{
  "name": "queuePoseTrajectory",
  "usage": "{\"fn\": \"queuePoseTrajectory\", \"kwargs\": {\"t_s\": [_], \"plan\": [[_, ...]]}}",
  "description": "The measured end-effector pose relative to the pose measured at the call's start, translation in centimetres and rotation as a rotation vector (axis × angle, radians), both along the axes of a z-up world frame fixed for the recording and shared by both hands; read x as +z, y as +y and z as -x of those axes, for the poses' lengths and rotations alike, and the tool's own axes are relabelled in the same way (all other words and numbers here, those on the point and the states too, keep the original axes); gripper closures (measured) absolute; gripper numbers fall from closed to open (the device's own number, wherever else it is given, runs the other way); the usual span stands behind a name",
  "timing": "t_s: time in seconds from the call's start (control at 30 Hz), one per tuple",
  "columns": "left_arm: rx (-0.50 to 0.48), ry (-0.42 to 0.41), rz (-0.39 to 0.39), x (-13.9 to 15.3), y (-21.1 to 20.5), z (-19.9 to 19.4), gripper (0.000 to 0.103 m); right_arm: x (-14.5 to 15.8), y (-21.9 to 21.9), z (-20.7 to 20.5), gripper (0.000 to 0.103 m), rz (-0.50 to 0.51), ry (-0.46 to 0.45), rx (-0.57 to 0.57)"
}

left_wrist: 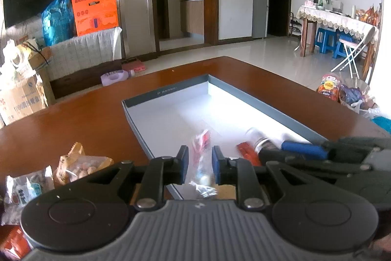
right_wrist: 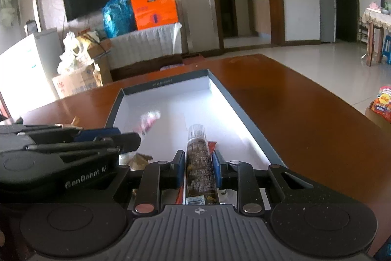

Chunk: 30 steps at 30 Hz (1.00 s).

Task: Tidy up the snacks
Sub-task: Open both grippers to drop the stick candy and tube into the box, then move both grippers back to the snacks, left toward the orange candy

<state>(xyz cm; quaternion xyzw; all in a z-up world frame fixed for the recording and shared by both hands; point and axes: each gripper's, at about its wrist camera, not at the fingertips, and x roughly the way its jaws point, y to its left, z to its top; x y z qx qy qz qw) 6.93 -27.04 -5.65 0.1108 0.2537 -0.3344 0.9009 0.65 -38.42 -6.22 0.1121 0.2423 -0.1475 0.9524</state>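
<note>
Blue pads on black linkage arms: that is what we see of the left gripper (left_wrist: 200,164), its jaws a little apart with a clear, crinkled candy wrapper (left_wrist: 201,158) between them. The wrapper, red-printed at its far end, looks blurred, and we see gaps between it and both pads, so we read the jaws as slightly spread, not pinching. It hangs over the near edge of the shallow box (left_wrist: 268,99).

Right of this gripper, just beside it, lies a red packet (left_wrist: 246,152) on the box floor, and beyond that the right gripper reaches in from the side.

From the right wrist, our right gripper (right_wrist: 198,163) has a slim cylindrical snack tube (right_wrist: 199,158) between its blue pads, dark printed label, clear ribbed cap pointing away from us. The pads sit tight against its sides, so we read a pinch on the tube. It is over the near right part of the box, with the red packet under it.

The box is grey-walled, white and smooth inside, long and rectangular, running away from both grippers on a glossy reddish-brown table (right_wrist: 305,114).

Left of the left gripper, outside the box, lie crinkly snack bags (left_wrist: 80,164) on the table, one tan with round pieces showing. Nothing blocks the box floor ahead.
</note>
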Motion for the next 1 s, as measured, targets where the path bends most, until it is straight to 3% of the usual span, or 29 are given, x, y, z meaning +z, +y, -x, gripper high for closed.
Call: {"fn": "queuePoseTrajectory", "kwargs": {"t_s": [0.1, 0.27, 0.37, 0.5, 0.63, 0.77, 1.0], "plan": [[0.008, 0.007, 0.023, 0.2, 0.3, -0.3, 0.083, 0.1, 0.0, 0.3, 0.065, 0.009, -0.015, -0.008], [0.039, 0.013, 0.037, 0.4, 1.1, -0.7, 0.063, 0.5, 0.0, 0.7, 0.064, 0.009, -0.040, -0.015], [0.042, 0.001, 0.034, 0.3, 1.4, -0.6, 0.061, 1.1, 0.0, 1.0, 0.060, 0.017, -0.069, -0.022], [0.045, -0.007, 0.041, 0.2, 1.9, -0.2, 0.047, 2.3, 0.3, 1.9, 0.057, 0.032, -0.145, -0.025], [0.035, -0.021, 0.047, 0.6, 2.3, 0.4, 0.047, 3.5, 1.6, 3.1, 0.051, 0.079, -0.269, 0.027], [0.055, -0.032, 0.045, 1.2, 3.6, 1.6, 0.047, 3.1, 2.0, 2.0, 0.050, 0.084, -0.207, 0.039], [0.127, -0.056, 0.002, 2.0, 9.8, 3.4, 0.047, 3.4, 3.5, 1.3, 0.051, 0.066, -0.196, 0.076]]}}
